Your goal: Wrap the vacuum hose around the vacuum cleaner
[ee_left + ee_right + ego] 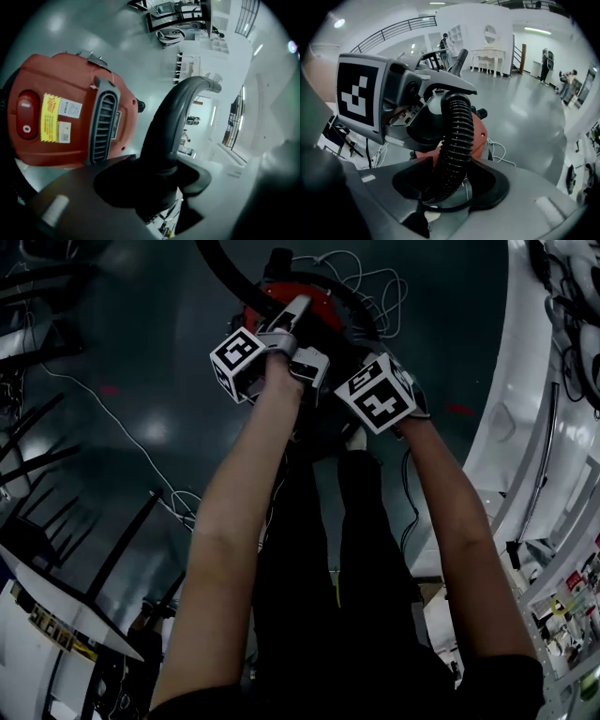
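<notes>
The left gripper (pixel 159 185) clamps the vacuum hose (pixel 457 136) at its smooth end, the right gripper (pixel 450 183) its ribbed run alongside — vacuum cleaner (pixel 61 117) just beyond both.

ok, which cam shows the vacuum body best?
Left gripper view: the red vacuum cleaner fills its left half, with the switch, yellow label and vent all visible. Head view shows only a sliver of its red top. Right gripper view shows a red patch behind the hose.
</notes>
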### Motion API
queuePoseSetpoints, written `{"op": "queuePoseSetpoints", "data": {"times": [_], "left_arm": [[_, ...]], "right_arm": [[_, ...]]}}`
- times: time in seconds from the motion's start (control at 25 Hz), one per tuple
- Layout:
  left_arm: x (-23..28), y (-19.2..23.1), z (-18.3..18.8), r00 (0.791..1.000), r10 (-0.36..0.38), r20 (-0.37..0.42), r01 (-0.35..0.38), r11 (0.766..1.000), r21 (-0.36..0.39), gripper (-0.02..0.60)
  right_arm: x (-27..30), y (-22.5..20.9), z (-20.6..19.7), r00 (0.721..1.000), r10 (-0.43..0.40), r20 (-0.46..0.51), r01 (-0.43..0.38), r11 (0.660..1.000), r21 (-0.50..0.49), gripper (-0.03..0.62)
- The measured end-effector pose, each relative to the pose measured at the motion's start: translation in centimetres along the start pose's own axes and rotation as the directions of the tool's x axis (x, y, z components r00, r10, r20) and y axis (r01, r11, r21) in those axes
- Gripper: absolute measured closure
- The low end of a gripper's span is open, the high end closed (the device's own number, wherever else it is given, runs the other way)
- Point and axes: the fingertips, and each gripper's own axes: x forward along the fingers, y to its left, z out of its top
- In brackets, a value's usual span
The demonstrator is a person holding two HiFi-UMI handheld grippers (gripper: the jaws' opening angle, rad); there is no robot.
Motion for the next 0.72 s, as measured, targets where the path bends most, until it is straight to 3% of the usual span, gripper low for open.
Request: {"op": "queuePoseSetpoints", "data": {"times": [0.16, 0.4, 0.52, 0.72], "left_arm": [[0.5, 0.1, 0.6, 1.0, -0.003, -0.007, 0.004, 0.998, 0.063, 0.353], [1.9, -2.3, 5.1, 0.999, 0.036, -0.035, -0.032, 0.995, 0.098, 0.353], [2.2, -3.1, 6.2, 0.991, 0.098, -0.087, -0.084, 0.984, 0.156, 0.344], [-0.2, -1.6, 10.7, 0.976, 0.214, -0.038, -0.202, 0.96, 0.194, 0.316]], "right_arm": [[0.7, -0.4, 0.0, 0.999, -0.046, 0.0, 0.046, 0.998, -0.033, 0.364], [2.2, -1.6, 4.7, 0.997, -0.012, -0.081, 0.003, 0.995, -0.103, 0.372], [2.8, -2.2, 5.6, 0.993, 0.008, -0.122, -0.02, 0.995, -0.097, 0.368], [4.1, -3.9, 6.6, 0.981, 0.064, -0.185, -0.066, 0.998, -0.008, 0.362]]}}
